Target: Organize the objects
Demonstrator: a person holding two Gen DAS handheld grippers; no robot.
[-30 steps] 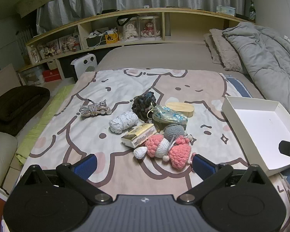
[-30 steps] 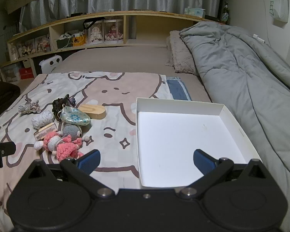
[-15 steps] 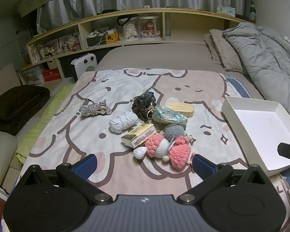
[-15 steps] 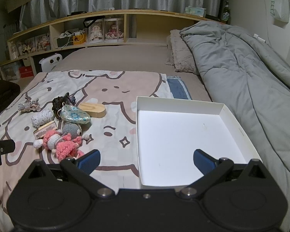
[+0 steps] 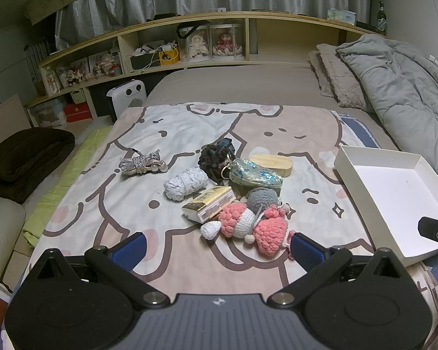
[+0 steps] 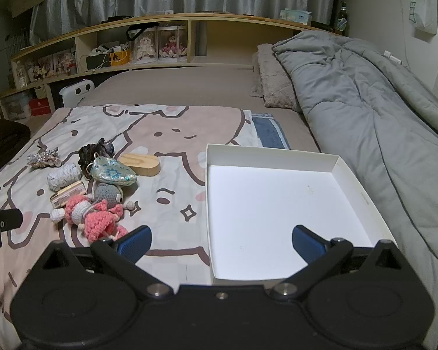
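Spread over the bed, a cartoon-print blanket (image 5: 108, 204) carries a heap of small objects (image 5: 233, 192) at its middle, with an empty white box (image 6: 280, 204) to the right, likely meant to receive them. Left gripper (image 5: 216, 248) hangs spread near the pink crochet doll (image 5: 248, 227), right gripper (image 6: 222, 240) spread over the box's near-left corner; neither holds anything.

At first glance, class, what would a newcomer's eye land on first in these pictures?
Probably the pink crochet doll, nearest in a huddle of small things on the cartoon blanket. Next, the empty white box lying to the right of the huddle, just ahead of the open right tool.
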